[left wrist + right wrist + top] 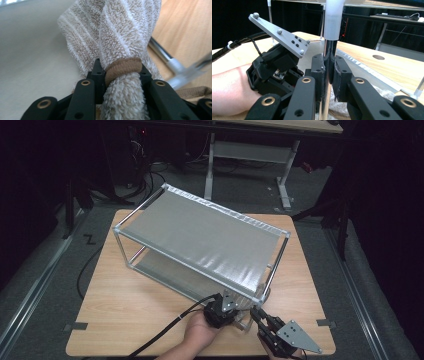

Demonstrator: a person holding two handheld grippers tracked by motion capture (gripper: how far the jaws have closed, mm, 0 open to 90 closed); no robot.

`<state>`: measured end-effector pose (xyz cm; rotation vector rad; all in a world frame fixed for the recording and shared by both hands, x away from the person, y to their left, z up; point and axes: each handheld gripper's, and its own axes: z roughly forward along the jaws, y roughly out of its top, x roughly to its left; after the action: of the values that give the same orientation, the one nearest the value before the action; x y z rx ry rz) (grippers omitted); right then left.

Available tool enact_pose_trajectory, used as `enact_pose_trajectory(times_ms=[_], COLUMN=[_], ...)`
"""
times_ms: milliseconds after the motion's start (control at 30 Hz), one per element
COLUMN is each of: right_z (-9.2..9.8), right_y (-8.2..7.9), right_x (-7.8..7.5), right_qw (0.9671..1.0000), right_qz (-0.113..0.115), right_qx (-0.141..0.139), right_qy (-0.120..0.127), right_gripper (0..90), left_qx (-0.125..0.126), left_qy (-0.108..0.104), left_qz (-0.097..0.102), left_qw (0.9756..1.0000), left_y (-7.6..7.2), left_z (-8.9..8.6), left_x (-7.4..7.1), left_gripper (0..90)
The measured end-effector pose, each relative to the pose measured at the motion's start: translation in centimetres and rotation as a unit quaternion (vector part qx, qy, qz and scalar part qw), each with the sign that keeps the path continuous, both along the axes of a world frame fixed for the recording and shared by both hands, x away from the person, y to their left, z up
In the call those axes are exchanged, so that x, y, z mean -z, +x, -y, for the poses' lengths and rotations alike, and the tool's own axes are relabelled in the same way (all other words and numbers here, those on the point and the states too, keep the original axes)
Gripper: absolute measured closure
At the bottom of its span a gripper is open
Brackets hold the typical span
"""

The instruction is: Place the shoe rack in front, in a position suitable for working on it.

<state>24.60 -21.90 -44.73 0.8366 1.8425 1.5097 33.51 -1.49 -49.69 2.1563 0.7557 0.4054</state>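
While clamped on the rack's chrome front post (pixel 327 75), right gripper (pixel 328 75) fingers (pixel 318 72) squeezed tight around it. Left gripper (pixel 120 75) fingers (pixel 97 72) gripping a bunched beige striped towel (pixel 125 37), brown hem at the pinch. Both low at near right corner of two-tier metal rack (pixel 200 240), standing tilted on wooden desk (pixel 125 305).

Rack (pixel 200 237) standing slantwise in the middle of the desk (pixel 125 320). Left claw (pixel 120 75) at the rack's near corner, with a towel (pixel 120 37) in it. Right claw (pixel 329 72) just beside, right of it, around the corner post (pixel 329 50).
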Motion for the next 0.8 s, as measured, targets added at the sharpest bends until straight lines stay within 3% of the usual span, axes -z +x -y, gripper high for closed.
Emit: enact_pose_trajectory(times_ms=[67,467,533,767,800], right_z=[0.0,0.0,0.0,0.0,0.0], right_y=[0.0,0.0,0.0,0.0,0.0], right_x=[0.0,0.0,0.0,0.0,0.0], right_qw=[1.0000,1.0000,1.0000,1.0000,1.0000], right_qz=[0.000,0.000,0.001,0.001,0.001], right_qx=[0.000,-0.001,-0.001,-0.002,-0.002], right_qy=[0.000,-0.002,-0.001,-0.002,-0.002], right_gripper=[81.2,81.1,81.1,81.1,81.1], left_qx=[-0.003,-0.044,-0.054,-0.071,-0.072], left_qy=[-0.007,0.026,0.020,0.034,0.029], left_qz=[-0.002,0.014,0.012,0.012,0.005], left_qw=[1.0000,0.9986,0.9983,0.9968,0.9970], left_y=[0.3,2.3,2.6,3.8,3.9], left_z=[-0.3,-3.2,-3.7,-6.1,-6.5], left_x=[0.1,0.0,0.0,0.0,0.1], left_gripper=[68.7,69.0,69.0,69.0,69.0])
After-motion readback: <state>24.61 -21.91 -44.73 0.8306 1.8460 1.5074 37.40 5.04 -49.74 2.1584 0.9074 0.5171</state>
